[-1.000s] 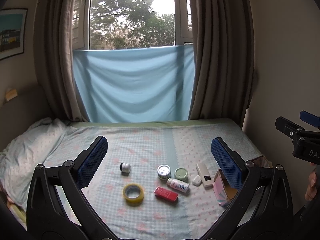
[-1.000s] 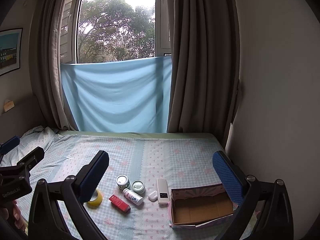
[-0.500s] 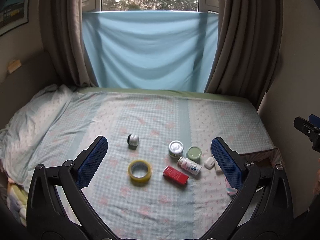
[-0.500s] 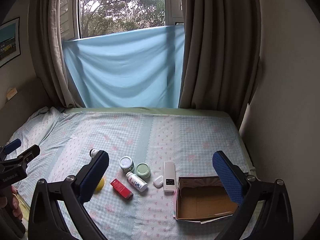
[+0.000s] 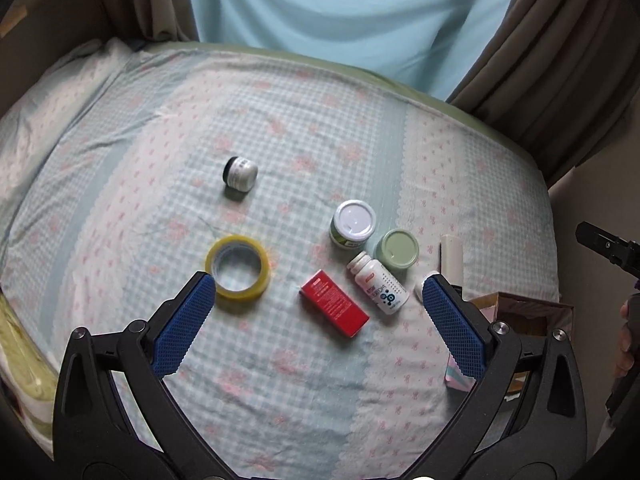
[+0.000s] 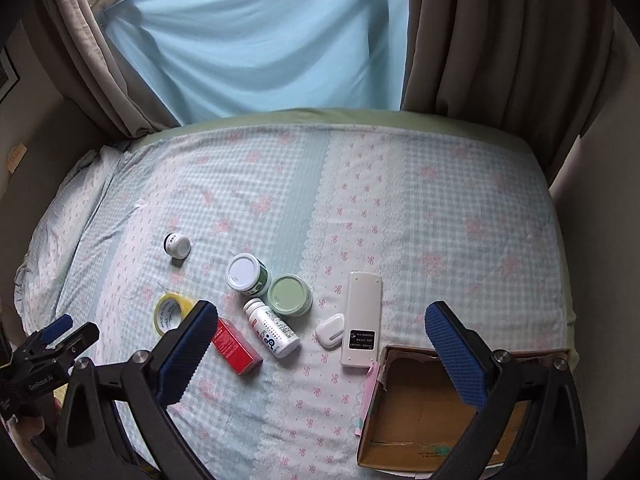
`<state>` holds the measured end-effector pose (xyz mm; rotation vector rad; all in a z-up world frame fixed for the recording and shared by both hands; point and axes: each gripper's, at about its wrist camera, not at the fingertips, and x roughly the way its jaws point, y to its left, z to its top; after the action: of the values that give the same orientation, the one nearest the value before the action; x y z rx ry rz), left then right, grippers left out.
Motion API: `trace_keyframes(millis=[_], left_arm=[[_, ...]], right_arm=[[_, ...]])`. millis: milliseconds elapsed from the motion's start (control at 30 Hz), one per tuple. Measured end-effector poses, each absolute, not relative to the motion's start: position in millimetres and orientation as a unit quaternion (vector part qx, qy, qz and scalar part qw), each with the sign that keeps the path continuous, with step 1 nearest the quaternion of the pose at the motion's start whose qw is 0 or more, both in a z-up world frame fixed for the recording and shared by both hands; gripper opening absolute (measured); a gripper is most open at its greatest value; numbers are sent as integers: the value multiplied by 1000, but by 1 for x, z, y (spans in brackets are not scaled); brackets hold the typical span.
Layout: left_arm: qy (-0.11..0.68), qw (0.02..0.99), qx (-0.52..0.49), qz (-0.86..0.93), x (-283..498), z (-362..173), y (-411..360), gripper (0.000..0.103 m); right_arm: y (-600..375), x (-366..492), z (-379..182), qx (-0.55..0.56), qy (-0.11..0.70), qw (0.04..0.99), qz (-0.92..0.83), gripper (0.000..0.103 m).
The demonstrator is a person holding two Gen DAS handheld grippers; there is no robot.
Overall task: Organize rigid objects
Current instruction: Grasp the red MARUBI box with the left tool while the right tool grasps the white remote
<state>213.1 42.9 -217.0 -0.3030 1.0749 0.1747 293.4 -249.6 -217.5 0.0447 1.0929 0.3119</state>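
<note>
Both claws spread wide and holding nothing: left gripper [image 5: 318, 312] hangs above the red box [image 5: 335, 304], right gripper [image 6: 318, 344] hangs over the gap between the clutter and the cardboard box [image 6: 436, 408]. Items all loose on the bedsheet [image 6: 440, 200]: tape roll [image 5: 237, 268], small silver jar [image 5: 240, 173] off on its own, white-lid jar [image 5: 353, 225], green-lid jar [image 5: 397, 249], white bottle [image 5: 378, 288] lying flat just beside the red box, earbud case [image 6: 330, 331] touching or nearly touching the remote [image 6: 361, 314]. Cardboard box looks empty, so I judge we're at the first pick. My plan: right takes the remote, since it's nearest the box (close across the narrow width, not the length), left goes for the red box. Watch the bottle, it will likely roll if nudged. The mattress is soft, so I'd come down gently and close the pads low on the object before lifting.
</note>
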Motion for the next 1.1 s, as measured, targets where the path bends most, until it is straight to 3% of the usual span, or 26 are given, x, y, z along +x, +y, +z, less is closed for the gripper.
trace_keyframes(millis=[267,667,933,1100], left_arm=[[589,767,-226,120,260,-328,33,103],[639,669,-324,198,280,-441,29,101],[644,640,-350,231,287,-471,30,88],[655,624,-356,234,294,-494,24,62]], right_arm=[[-262,384,-339,55,640,749,164,103],[-266,425,-487,100,779,605,135,85],[-265,424,-513,113,799,577,129,79],[-274,428,-518,137,799,573,123,79]])
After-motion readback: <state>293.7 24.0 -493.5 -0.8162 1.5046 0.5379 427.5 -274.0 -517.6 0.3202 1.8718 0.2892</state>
